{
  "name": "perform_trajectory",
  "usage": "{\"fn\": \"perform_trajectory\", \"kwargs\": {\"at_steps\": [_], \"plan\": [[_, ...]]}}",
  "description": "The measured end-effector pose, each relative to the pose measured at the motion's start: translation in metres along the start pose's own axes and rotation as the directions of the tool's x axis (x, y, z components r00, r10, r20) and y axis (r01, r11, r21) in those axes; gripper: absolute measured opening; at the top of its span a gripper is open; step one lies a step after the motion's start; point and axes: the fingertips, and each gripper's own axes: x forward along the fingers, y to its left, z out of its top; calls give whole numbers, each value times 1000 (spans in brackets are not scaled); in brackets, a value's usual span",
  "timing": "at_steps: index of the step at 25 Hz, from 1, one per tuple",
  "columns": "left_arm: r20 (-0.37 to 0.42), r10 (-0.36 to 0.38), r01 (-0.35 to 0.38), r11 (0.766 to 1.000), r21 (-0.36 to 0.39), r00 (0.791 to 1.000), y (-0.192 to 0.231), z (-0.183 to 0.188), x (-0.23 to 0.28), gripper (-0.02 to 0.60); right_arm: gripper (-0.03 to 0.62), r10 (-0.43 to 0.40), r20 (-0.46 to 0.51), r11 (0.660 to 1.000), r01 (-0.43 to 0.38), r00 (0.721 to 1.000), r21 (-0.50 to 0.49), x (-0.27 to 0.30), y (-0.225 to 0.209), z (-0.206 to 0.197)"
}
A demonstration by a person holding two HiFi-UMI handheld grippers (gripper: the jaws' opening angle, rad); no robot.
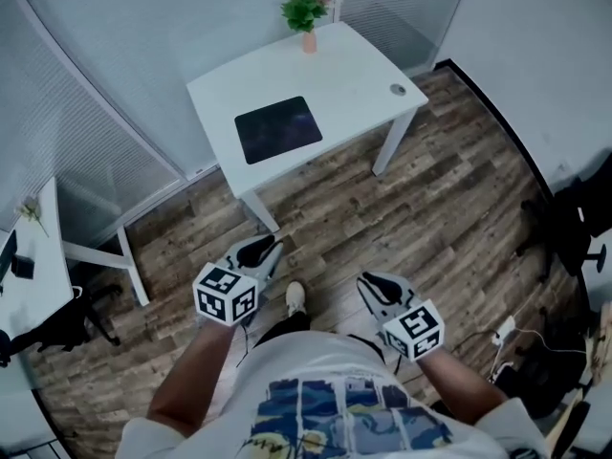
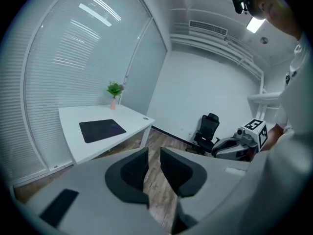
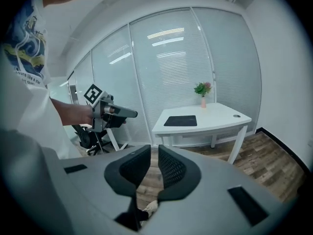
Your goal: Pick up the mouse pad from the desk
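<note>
Head view is showing the dark rectangular mouse pad [image 1: 278,129] lying flat on the white rectangular worktop [image 1: 359,75], towards its left half and clear of every edge. A small green plant in a pink pot [image 1: 307,17] is standing at the far edge of that worktop, well apart from the pad, and a round grey cable hole [image 1: 398,90] is sitting near the right corner. Both tools are being held out over the brown wood-plank floor [image 1: 402,208], well short of the worktop. The left tongs [image 2: 154,156] are standing a little apart with nothing between them, only floor showing through the gap. The right tongs [image 3: 155,153] are parted by just a narrow slit, also empty. A light shoe [image 1: 295,298] is showing between the two tools.
</note>
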Motion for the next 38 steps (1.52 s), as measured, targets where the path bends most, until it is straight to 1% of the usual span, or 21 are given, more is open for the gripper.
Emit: {"fn": "perform_trajectory", "kwargs": {"at_steps": [2,6,8,11,17,20,25,28,33,38], "plan": [[-10,-6,6,1000,4,1000,30,8,8,64,51,-11,-1,1000,11,1000,16,26,-2,12],[-26,8,-7,1000,2,1000,94,18,24,83,51,-17,-8,999,18,1000,37,73,-1,36],[-38,20,-19,1000,11,999,124,23,33,92,51,-13,-2,998,13,1000,54,93,-2,48],[-67,51,-50,999,18,996,161,24,50,106,51,-15,1,998,15,1000,55,108,-6,60],[-92,118,-120,993,-17,989,227,36,92,117,51,-42,-10,997,43,999,62,133,-47,70],[-112,153,-158,987,-38,982,256,42,112,120,52,-32,-25,999,33,999,34,153,-68,76],[-138,231,-242,968,-70,963,307,56,153,126,54,22,-46,1000,-22,999,-6,185,-112,95],[-168,270,-287,955,-82,948,335,60,173,127,54,55,-75,998,-55,996,1,201,-136,107],[-216,336,-355,933,-56,917,382,71,205,129,54,98,-95,995,-98,991,4,222,-174,121],[-267,363,-386,922,-36,893,420,71,240,133,54,98,-98,995,-96,990,28,229,-213,124]]}}
